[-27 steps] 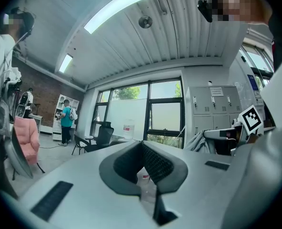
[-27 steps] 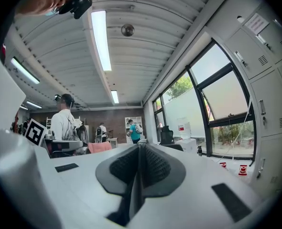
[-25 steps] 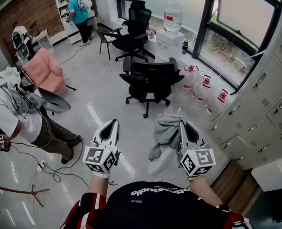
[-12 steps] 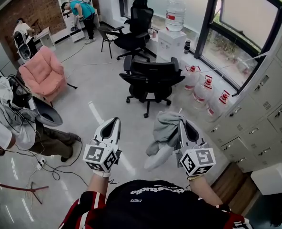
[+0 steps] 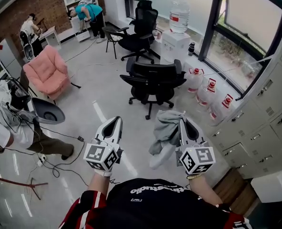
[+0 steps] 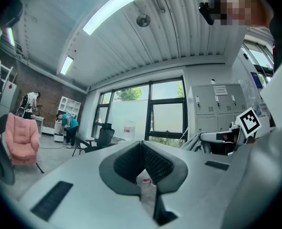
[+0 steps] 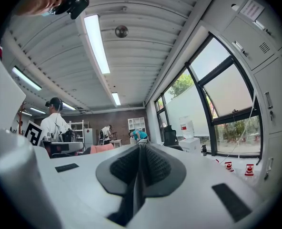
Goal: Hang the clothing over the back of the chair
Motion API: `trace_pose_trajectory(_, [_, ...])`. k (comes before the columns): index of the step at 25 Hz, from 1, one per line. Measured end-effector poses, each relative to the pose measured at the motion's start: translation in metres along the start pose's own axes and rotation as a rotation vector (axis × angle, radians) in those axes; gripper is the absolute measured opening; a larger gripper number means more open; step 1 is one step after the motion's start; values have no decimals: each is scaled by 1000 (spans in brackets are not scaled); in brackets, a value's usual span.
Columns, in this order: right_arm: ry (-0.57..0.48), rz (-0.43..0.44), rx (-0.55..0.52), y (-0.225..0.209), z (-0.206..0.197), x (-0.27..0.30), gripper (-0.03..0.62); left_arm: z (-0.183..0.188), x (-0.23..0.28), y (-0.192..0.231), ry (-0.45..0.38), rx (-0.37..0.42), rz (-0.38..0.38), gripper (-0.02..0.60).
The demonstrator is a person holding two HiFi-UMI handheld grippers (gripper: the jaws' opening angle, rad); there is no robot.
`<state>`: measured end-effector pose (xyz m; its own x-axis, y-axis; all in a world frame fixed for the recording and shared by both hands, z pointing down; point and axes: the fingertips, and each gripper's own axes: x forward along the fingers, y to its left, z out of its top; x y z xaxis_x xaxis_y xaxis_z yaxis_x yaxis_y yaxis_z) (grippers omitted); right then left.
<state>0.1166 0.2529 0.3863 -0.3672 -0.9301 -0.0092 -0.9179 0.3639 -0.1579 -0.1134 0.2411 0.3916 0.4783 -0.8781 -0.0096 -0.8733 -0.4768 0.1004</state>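
Note:
The grey clothing [image 5: 165, 129] hangs in a bunch from my right gripper [image 5: 181, 126], whose jaws are shut on its upper edge. A pale sleeve end droops below toward the floor. My left gripper [image 5: 114, 127] is held level beside it, shut, with nothing in it. The black office chair [image 5: 153, 76] stands on the floor ahead of both grippers, its back toward me, well out of reach. In the left gripper view the jaws [image 6: 142, 145] meet, and the clothing [image 6: 194, 140] shows at the right. In the right gripper view my right gripper [image 7: 141, 148] has its pads pressed together.
More black chairs [image 5: 140, 28] stand behind, beside a water dispenser [image 5: 177, 32]. Water jugs [image 5: 208, 92] line the window wall, and grey cabinets [image 5: 267, 123] run along the right. A pink armchair [image 5: 45, 72], a person [image 5: 7, 123] and floor cables [image 5: 48, 162] are at the left.
Both grippers hold the same pose with the clothing still gripped. The view has shifted slightly; the person at the left has moved outward, and the one in teal has bent over.

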Motion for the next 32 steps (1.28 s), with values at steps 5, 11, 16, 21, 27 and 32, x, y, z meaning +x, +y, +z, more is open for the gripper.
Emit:
trace_pose_trajectory(5, [14, 43, -9, -10, -1, -2, 29, -6, 5, -21, 4, -3, 14, 25])
trace_pose_trajectory(11, [33, 60, 23, -28, -11, -8, 29, -16, 5, -46, 20, -7, 17, 25])
trace_pose_trajectory(16, [31, 56, 40, -39, -15, -10, 29, -19, 13, -57, 31, 6, 8, 25])
trace_pose_trajectory(21, [30, 37, 39, -51, -16, -6, 29, -27, 32, -58, 33, 4, -10, 25])
trace_pose_trajectory(27, [28, 23, 16, -60, -9, 15, 29, -30, 67, -48, 35, 0, -47, 25])
trace_pose_trajectory(32, [37, 35, -11, -62, -7, 50, 29, -31, 99, -25, 29, -41, -71, 25])
